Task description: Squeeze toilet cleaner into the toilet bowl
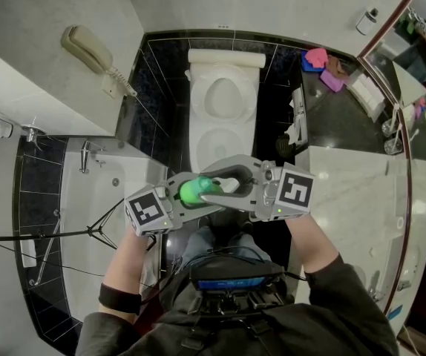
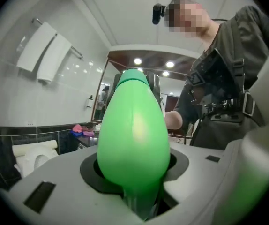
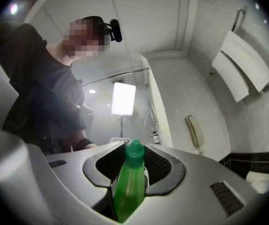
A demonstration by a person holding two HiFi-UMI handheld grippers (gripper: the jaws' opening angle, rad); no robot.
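A green toilet cleaner bottle hangs in front of my chest, held between both grippers. My left gripper is shut on its fat lower body, which fills the left gripper view as a green egg shape between the jaws. My right gripper is shut on the slimmer upper part; in the right gripper view the bottle lies along the jaws with its green cap closed and pointing away. The white toilet stands ahead of the grippers with its lid up.
A wall phone hangs at the left above a bathtub. A marble counter runs along the right, with pink and purple cloths at its far end. White towels hang on a wall rack.
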